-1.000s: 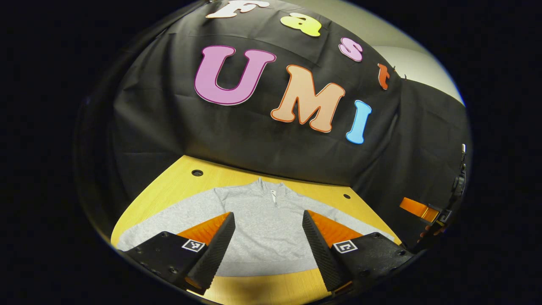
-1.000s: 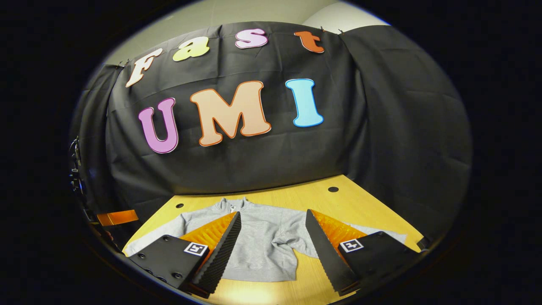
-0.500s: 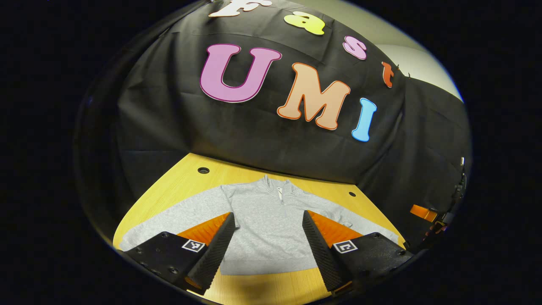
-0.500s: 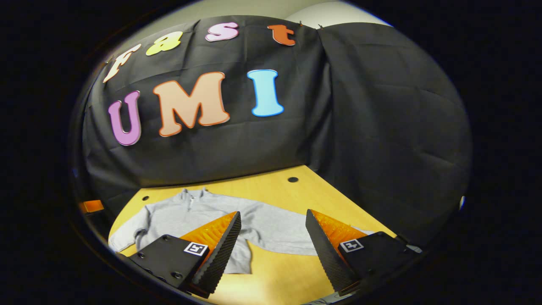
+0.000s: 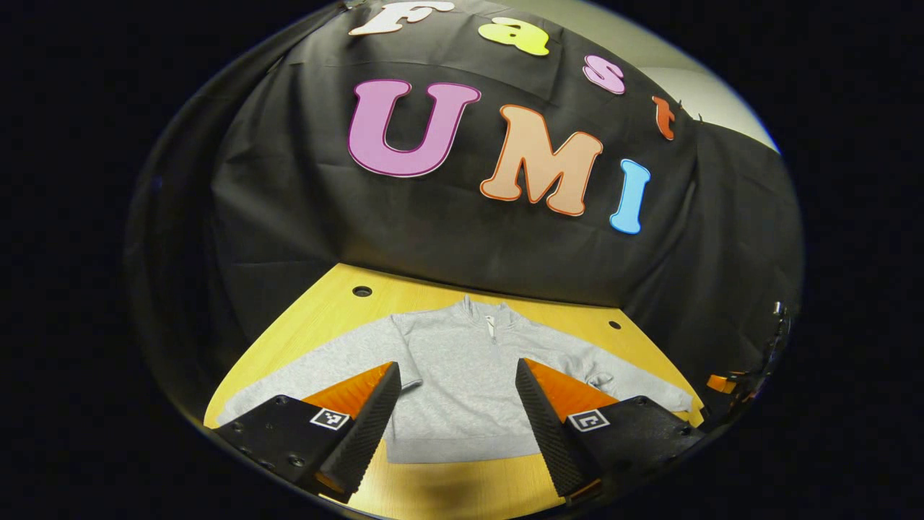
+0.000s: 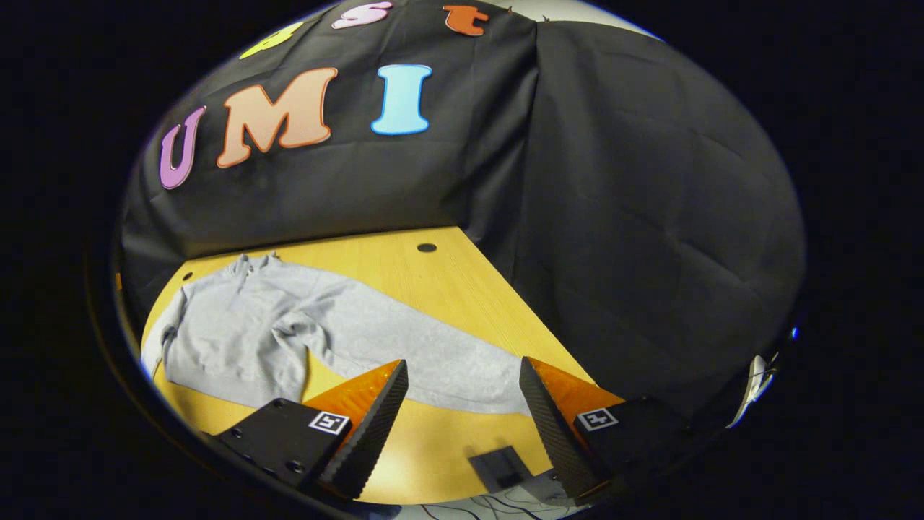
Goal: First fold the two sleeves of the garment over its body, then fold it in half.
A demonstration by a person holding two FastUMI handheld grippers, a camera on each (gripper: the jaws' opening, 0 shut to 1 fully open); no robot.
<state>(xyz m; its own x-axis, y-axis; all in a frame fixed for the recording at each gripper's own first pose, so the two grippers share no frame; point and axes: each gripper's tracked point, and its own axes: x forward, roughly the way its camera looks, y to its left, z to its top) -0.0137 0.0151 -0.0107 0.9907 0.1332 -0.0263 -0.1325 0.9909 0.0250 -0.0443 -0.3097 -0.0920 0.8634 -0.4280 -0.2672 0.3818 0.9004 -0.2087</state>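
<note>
On the wooden table (image 5: 303, 325) a grey sweatshirt (image 5: 455, 375) lies flat, collar toward the black cloth wall (image 5: 433, 231) and hem toward the camera. Seen from the left gripper view, its left sleeve (image 5: 317, 365) stretches out across the wood toward the table's left edge, and the left gripper (image 5: 455, 426) hangs above the hem with its jaws wide apart, holding nothing. Further right, the other sleeve (image 5: 628, 383) runs out to the table's right edge. From the right gripper view, the sweatshirt's body (image 6: 224, 332) sits at the left and that long sleeve (image 6: 419, 354) reaches diagonally toward the right gripper (image 6: 462, 426), whose jaws are also wide and empty, the sleeve's end lying between and just beyond the fingertips.
</note>
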